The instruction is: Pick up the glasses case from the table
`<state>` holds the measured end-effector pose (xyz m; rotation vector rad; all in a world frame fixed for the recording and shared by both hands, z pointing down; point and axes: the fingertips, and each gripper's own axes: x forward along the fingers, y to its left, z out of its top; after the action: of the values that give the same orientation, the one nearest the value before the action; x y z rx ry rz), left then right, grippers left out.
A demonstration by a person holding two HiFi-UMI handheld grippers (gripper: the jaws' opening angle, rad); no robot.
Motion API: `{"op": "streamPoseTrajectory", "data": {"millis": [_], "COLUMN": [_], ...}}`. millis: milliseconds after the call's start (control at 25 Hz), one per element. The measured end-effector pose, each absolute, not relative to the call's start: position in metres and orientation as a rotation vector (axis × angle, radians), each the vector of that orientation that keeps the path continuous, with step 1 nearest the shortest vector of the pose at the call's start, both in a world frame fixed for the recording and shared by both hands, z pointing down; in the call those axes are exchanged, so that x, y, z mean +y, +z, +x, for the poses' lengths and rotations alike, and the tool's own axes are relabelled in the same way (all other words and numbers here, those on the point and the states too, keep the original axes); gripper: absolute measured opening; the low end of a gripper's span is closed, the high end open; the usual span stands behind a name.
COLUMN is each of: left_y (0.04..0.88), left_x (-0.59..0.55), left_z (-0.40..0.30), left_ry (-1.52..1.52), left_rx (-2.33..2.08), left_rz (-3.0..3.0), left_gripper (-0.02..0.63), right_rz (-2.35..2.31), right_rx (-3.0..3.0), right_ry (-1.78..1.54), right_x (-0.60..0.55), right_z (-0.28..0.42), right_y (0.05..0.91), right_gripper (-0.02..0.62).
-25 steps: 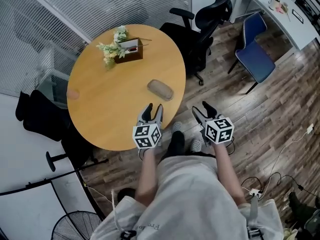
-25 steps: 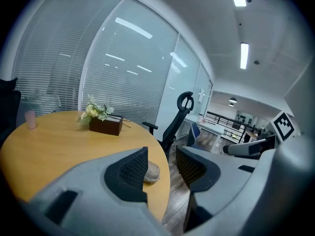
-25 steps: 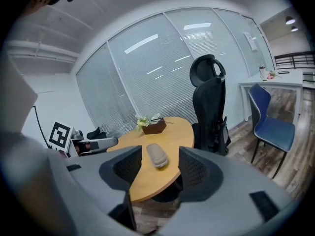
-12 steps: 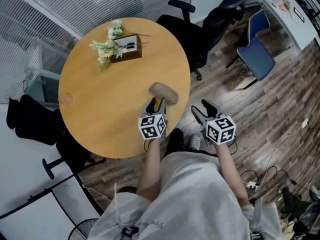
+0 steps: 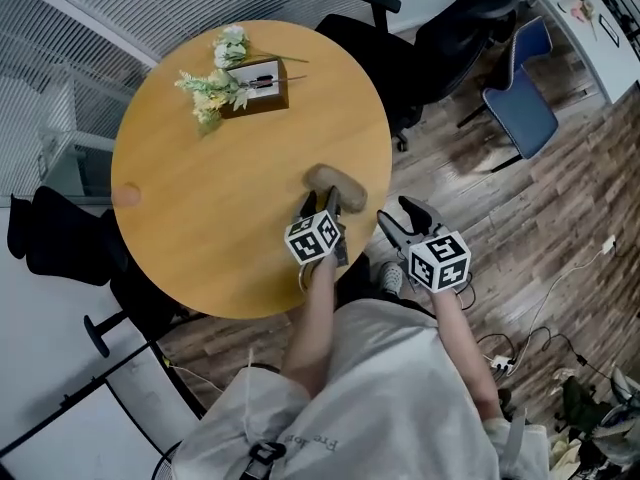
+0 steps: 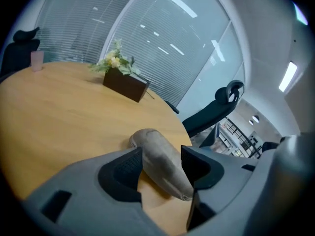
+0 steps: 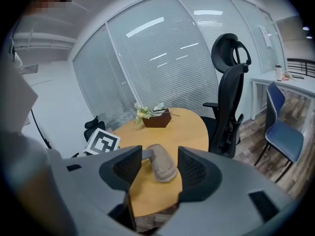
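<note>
The grey-brown glasses case (image 5: 333, 180) lies on the round wooden table (image 5: 200, 198), close to its right edge. My left gripper (image 5: 320, 206) is low over the table with the near end of the case (image 6: 160, 159) between its jaws. Those jaws are opening, and a gap shows at the right pad (image 6: 193, 156). My right gripper (image 5: 398, 215) hangs open and empty just off the table's edge, above the floor. In the right gripper view the case (image 7: 162, 165) shows beyond the jaws, and the left gripper's marker cube (image 7: 103, 142) sits to its left.
A dark box with flowers (image 5: 250, 83) stands at the table's far side, and a small pink cup (image 5: 125, 195) at its left edge. A black office chair (image 5: 400, 38) and a blue chair (image 5: 520, 108) stand beyond the table on the wooden floor.
My left gripper has moved forward and down onto the table until its jaws straddle the case. My right gripper has shifted a little beside the table's edge.
</note>
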<state>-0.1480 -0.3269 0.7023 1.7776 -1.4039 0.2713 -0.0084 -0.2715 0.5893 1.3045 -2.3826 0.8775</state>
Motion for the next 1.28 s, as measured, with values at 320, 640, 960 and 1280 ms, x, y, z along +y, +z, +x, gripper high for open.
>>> {"op": "streamPoseTrajectory", "data": {"millis": [320,640,960,1280], "left_y": [0.724,0.744,0.746,0.751], "left_x": [-0.334,-0.336,-0.346,-0.352], "left_z": [-0.150,-0.136,-0.125,-0.118], "left_ry": [0.085,0.151,0.178,0.244], "left_rx": [-1.369,-1.308,-1.283,-1.251], "left_rz": [1.602,1.580,1.609,1.635], "left_gripper": [0.290,0.300,0.311,0.314], "right_rz": [1.286,1.262,1.293,1.355], "right_rx": [-2.352,-2.336,-2.310,-2.296], "right_ry": [0.909,0.965,0.965,1.020], "right_x": [-0.270,-0.265,-0.269,-0.270], "right_z": [-0.013,-0.018,-0.010,-0.002], "right_y": [0.600,0.611,0.613,0.613], "right_gripper": [0.221,0.221,0.221,0.221]}}
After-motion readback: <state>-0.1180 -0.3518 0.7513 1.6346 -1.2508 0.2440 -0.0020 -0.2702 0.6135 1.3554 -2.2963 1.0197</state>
